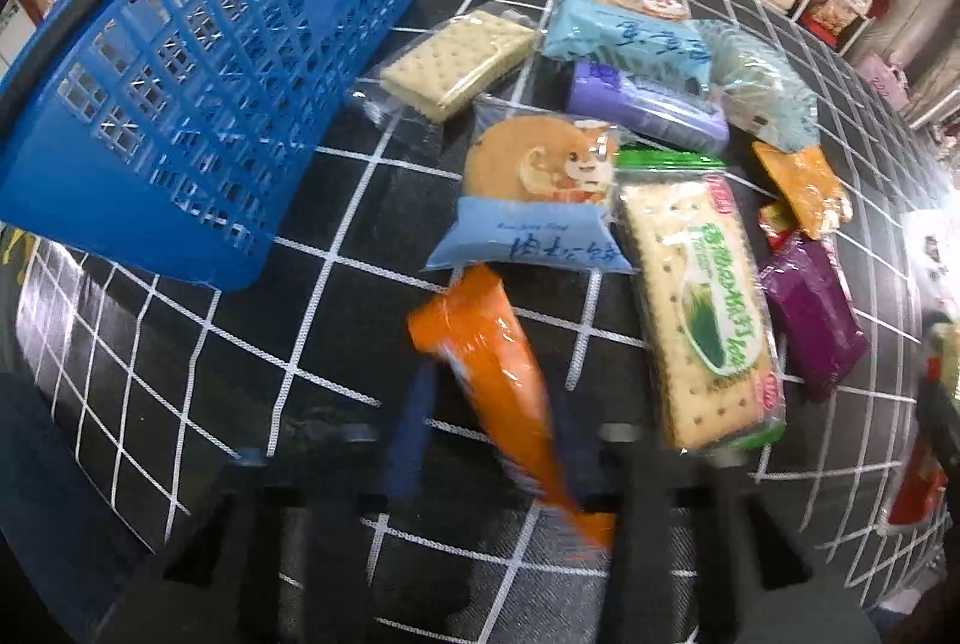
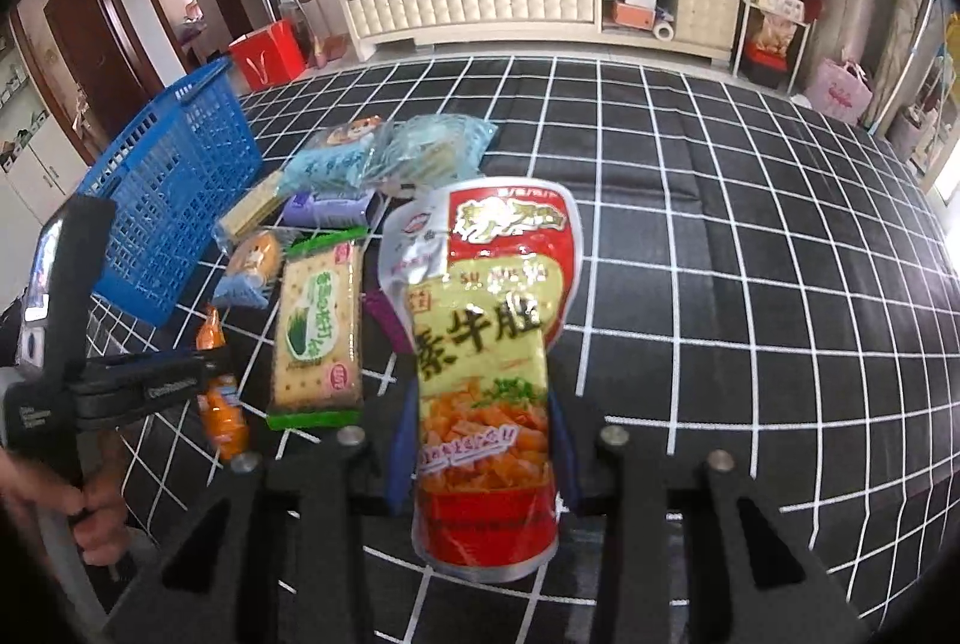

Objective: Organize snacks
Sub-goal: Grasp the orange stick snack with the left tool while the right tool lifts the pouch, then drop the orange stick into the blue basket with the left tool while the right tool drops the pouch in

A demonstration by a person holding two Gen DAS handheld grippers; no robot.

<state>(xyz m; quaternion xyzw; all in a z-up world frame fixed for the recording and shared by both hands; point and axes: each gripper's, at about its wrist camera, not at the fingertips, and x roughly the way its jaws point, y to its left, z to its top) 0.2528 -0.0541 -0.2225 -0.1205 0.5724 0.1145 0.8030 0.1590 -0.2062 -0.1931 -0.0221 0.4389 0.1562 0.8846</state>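
My left gripper [image 1: 492,440] is shut on a long orange packet [image 1: 498,392], which points away toward the snack pile. The same gripper [image 2: 204,374] and orange packet [image 2: 223,407] appear at the left of the right wrist view. A blue lattice basket [image 1: 198,62] stands to the upper left, tilted in this view. My right gripper [image 2: 483,452] is shut on a red and yellow pouch [image 2: 489,344], held upright above the table. On the cloth lie a green cracker pack [image 1: 696,308], a light blue squirrel pack [image 1: 540,200] and a purple pack [image 1: 816,314].
A black tablecloth with a white grid [image 2: 750,254] covers the table. More snacks sit behind: a clear cracker pack [image 1: 456,62] and a lavender pack [image 1: 648,104]. A person's hand [image 2: 90,518] grips the left tool. A white cabinet [image 2: 480,8] stands beyond the table.
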